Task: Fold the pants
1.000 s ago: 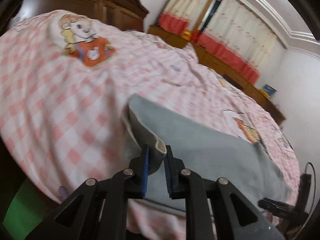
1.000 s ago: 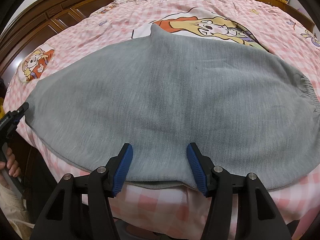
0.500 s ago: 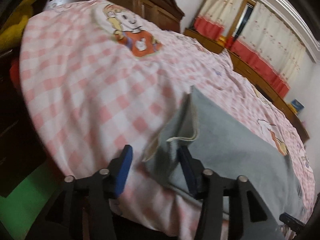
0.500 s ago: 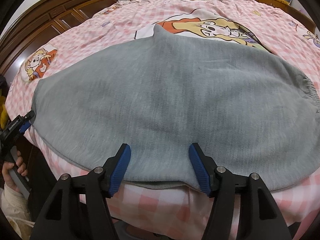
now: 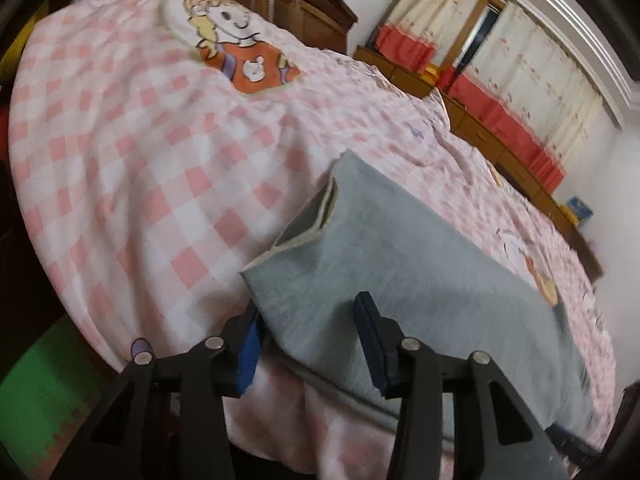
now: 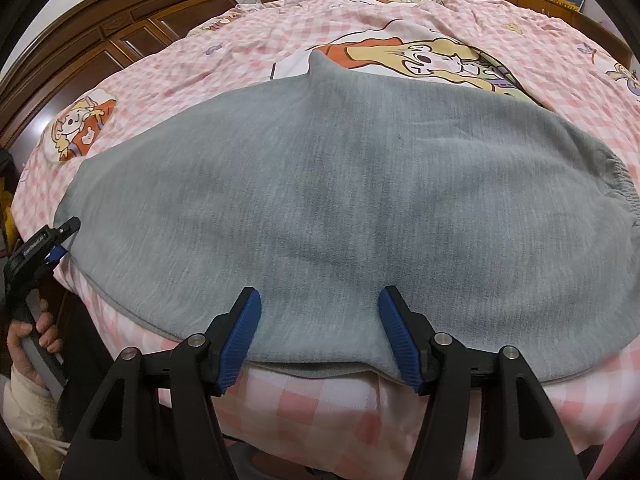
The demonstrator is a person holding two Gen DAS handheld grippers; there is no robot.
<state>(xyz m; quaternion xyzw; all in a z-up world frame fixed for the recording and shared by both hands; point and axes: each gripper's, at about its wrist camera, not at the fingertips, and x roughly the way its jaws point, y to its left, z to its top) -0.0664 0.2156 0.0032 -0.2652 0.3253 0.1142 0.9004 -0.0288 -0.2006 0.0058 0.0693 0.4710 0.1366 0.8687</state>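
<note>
Now, in the left wrist view, the left gripper [image 5: 306, 340] stands released, jaws spread either side of the pants [image 5: 420, 264] cuff it pinched a second ago; the cuff lies at the bed [image 5: 132, 160] edge. In the right wrist view, the right gripper [image 6: 320, 338] hovers released over the near edge, the pants flat, ready for the next fold.

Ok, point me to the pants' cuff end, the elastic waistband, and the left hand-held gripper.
cuff end [image 5: 320, 216], left wrist view, on the open hem.
elastic waistband [image 6: 622, 184], right wrist view, on the gathered edge at right.
left hand-held gripper [image 5: 308, 344], left wrist view, midway between its open fingertips.
</note>
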